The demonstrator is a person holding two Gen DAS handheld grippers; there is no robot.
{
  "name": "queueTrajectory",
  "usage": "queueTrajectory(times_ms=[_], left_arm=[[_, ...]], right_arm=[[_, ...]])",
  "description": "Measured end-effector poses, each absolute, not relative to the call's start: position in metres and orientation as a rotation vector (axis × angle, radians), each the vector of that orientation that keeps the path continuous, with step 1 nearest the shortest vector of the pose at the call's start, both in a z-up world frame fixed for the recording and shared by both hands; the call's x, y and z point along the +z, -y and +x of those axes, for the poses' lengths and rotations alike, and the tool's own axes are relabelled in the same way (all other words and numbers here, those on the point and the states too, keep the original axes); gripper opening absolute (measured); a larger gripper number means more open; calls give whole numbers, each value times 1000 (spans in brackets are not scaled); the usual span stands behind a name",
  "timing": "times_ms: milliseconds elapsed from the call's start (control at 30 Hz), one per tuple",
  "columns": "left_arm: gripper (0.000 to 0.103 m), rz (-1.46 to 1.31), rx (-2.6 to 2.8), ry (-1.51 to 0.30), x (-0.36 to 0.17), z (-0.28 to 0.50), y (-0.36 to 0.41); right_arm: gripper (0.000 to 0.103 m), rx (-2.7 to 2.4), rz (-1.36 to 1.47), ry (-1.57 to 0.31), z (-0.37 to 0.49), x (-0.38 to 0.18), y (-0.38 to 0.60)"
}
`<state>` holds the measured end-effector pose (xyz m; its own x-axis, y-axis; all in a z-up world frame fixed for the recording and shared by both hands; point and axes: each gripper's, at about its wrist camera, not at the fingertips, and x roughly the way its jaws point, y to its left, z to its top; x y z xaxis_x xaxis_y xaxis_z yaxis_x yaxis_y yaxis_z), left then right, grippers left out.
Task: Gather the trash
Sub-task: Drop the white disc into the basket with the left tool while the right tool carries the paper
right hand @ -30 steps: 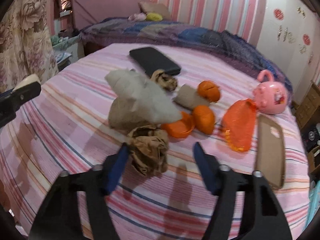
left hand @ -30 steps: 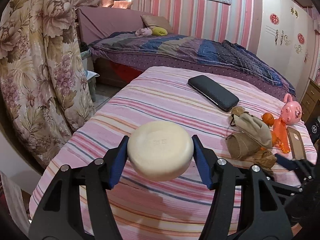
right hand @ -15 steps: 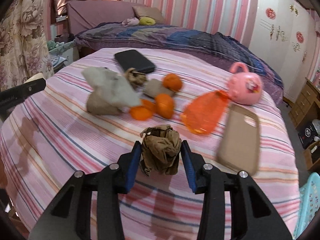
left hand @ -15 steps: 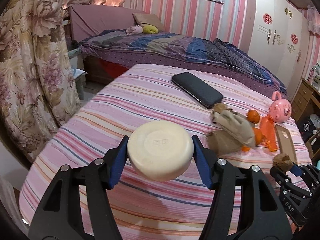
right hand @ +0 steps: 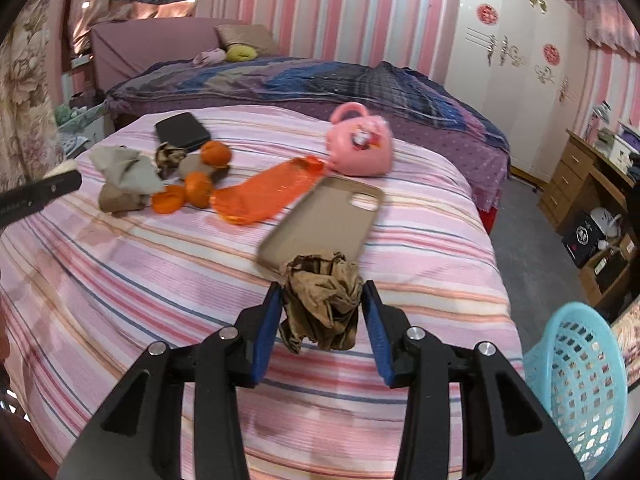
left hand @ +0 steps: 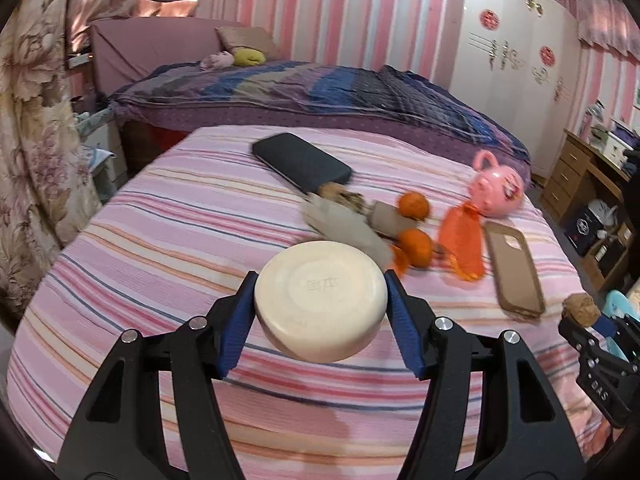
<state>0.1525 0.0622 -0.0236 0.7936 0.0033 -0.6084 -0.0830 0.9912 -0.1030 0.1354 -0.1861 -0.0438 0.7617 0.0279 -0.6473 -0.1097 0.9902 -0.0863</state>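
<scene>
My right gripper (right hand: 322, 292) is shut on a crumpled brown paper ball (right hand: 322, 312), held above the striped bed cover (right hand: 140, 288) near its right edge. The same ball (left hand: 582, 308) shows at the right edge of the left wrist view. My left gripper (left hand: 320, 280) is shut on a round cream disc (left hand: 320, 312), lifted over the bed. More trash lies on the cover: crumpled grey and brown papers (right hand: 124, 178), orange peel (right hand: 168, 202) and an orange plastic bag (right hand: 264, 194).
A light blue mesh basket (right hand: 576, 380) stands on the floor by the bed's right side. On the cover lie two tangerines (right hand: 198, 190), a tan phone case (right hand: 320, 224), a pink toy (right hand: 358, 148) and a black case (right hand: 182, 132). A wooden dresser (right hand: 580, 184) is at right.
My right gripper closed on the brown paper ball, lifted it off the cover and carried it right; the basket came into view. My left gripper swung right, still gripping the disc.
</scene>
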Motion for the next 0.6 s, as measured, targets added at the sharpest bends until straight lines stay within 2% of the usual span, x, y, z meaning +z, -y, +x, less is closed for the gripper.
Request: queueTrajectory(times_ms=[600], left_arm=[[61,-49,31,-616,-24,136,-4]], right_arm=[[41,49,-62,-643,128,-32,240]])
